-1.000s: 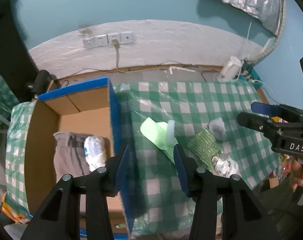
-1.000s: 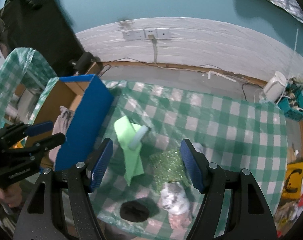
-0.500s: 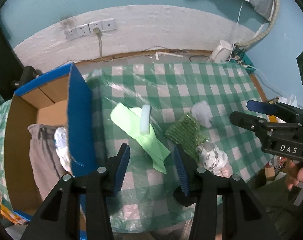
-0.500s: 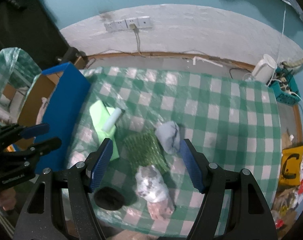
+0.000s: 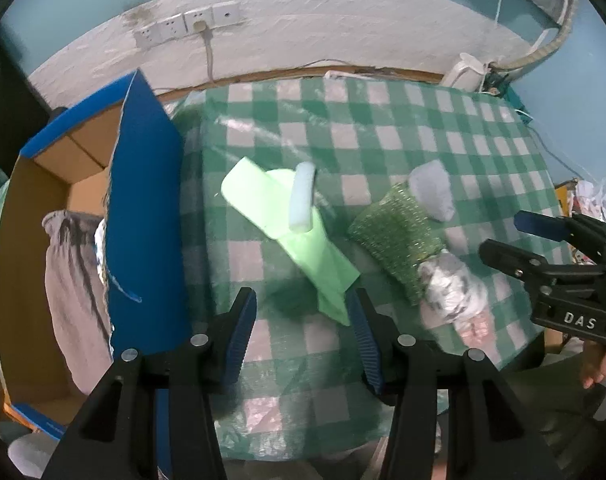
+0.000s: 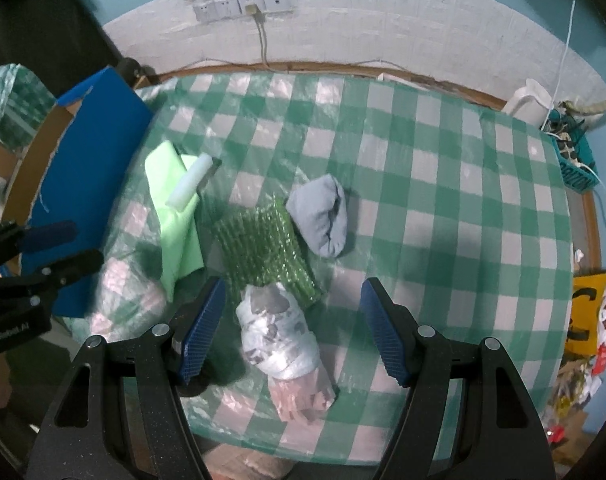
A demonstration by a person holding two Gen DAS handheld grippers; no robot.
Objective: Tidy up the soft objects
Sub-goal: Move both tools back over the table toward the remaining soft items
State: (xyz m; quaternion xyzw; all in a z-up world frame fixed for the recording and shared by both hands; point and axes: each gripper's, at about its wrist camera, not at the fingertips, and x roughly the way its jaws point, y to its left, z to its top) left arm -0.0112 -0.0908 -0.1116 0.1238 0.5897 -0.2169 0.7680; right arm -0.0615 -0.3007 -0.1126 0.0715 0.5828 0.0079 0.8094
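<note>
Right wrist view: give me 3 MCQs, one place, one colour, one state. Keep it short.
1. Where does the white foam stick lie?
A. on the light green cloth
B. inside the cardboard box
C. on the grey sock bundle

2. What colour is the sparkly mesh scrubber?
A. red
B. green
C. yellow

3. How is the right gripper?
A. shut on the foam stick
B. shut on the grey bundle
C. open, holding nothing

Answers:
1 A, the stick rests across the cloth's upper end beside the box.
2 B, it glitters green mid-table on the checked tablecloth.
3 C, its jaws stand wide apart above the patterned white bundle without pressing on it.
</note>
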